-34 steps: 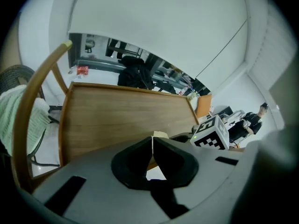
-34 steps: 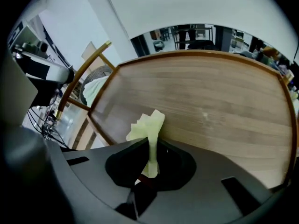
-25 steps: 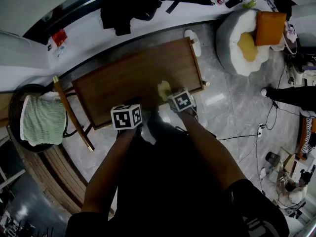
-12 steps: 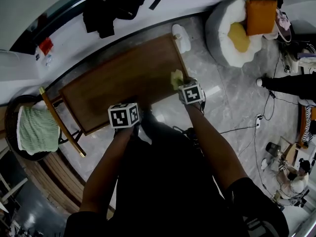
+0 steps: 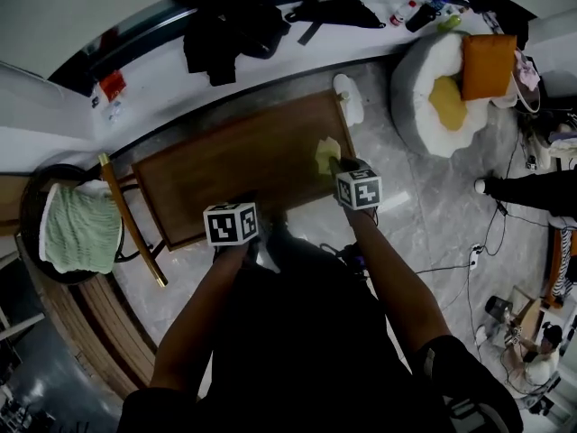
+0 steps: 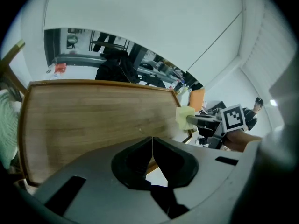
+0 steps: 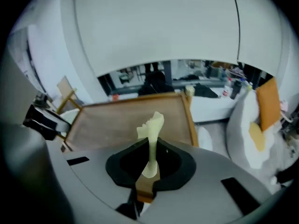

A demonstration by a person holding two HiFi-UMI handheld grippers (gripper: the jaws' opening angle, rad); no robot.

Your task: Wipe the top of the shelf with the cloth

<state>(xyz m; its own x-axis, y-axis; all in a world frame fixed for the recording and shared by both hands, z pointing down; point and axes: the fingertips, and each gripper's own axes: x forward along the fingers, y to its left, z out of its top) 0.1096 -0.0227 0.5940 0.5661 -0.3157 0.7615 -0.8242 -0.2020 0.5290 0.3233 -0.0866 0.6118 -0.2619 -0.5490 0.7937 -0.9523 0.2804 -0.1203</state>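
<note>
The wooden shelf top (image 5: 243, 161) is a brown rectangle below me; it also fills the left gripper view as the shelf top (image 6: 88, 115). My right gripper (image 5: 335, 163) is shut on a pale yellow cloth (image 5: 326, 154) at the shelf's right end near its front edge. The right gripper view shows the cloth (image 7: 152, 127) pinched upright between the jaws over the shelf top (image 7: 126, 120). My left gripper (image 5: 236, 207) hovers at the shelf's front edge, jaws closed with nothing between them. From the left gripper view the cloth (image 6: 184, 117) and right gripper (image 6: 198, 121) show at the right.
A green towel (image 5: 79, 225) lies in a dark round basket at the left. A wooden pole (image 5: 131, 219) leans beside the shelf. A white beanbag (image 5: 446, 84) with an orange cushion (image 5: 487, 54) sits at the right. Dark clothes (image 5: 230, 30) lie on the white ledge behind. Cables cross the floor.
My right gripper has carried the cloth rightward along the shelf's front, from near the middle to the right end. The left gripper has stayed at the front edge.
</note>
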